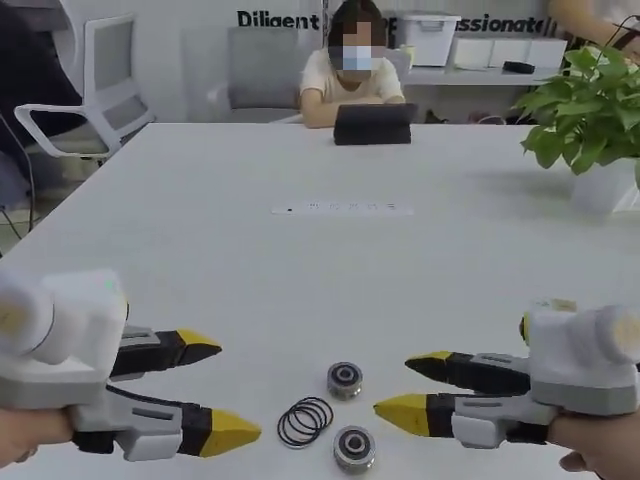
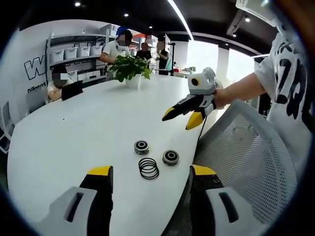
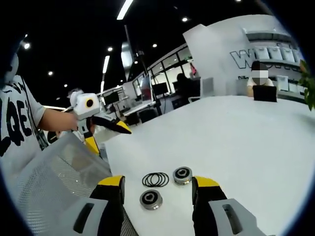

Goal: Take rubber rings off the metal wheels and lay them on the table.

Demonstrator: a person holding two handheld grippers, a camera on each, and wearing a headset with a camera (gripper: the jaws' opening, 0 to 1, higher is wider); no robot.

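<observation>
Rubber rings (image 1: 305, 421), apparently loose, lie beside metal wheels (image 1: 345, 380); left gripper (image 1: 239, 390) and right gripper (image 1: 392, 385) fingers (image 1: 230, 432) apart.

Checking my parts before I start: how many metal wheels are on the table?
2. One metal wheel lies just beyond the rubber rings, the other wheel closer in, right of them; none looks hidden.

Yellow tips are being shown on the black jaws of the left gripper (image 1: 235, 390) and the right gripper (image 1: 394, 384), whose bodies are being seen as pale grey. The rubber rings (image 1: 305, 421) are being seen as black, the metal wheels (image 1: 345, 379) as silver with dark centres, the table (image 1: 300, 260) as white.
</observation>
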